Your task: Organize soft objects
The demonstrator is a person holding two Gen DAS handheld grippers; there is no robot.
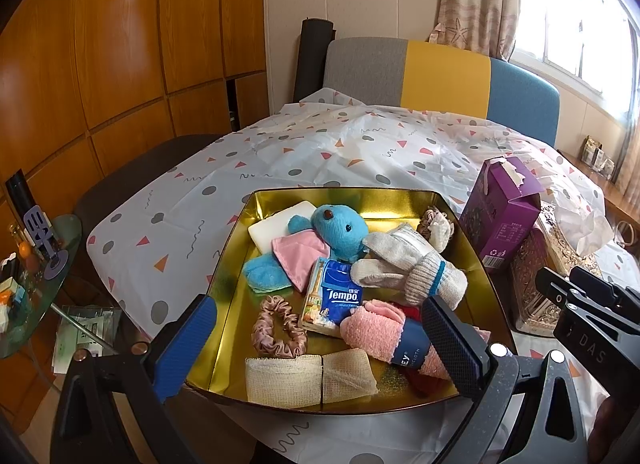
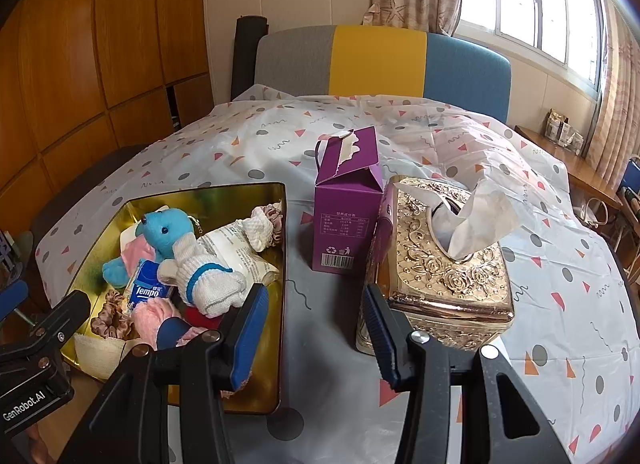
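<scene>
Both our left gripper (image 1: 320, 338) and right gripper (image 2: 316, 328) hang empty, jaws apart — the soft things fill the gold tin (image 1: 240, 232) by the table's near edge; we'd pinch one item cleanly.

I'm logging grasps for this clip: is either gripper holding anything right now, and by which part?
Nothing is held. The left gripper hangs open above the gold tray; the right gripper is open over the tablecloth.

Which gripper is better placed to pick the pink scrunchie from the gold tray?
Probably left. The left gripper hangs open over the tray, the scrunchie between its fingers; the right gripper faces bare tablecloth.
</scene>
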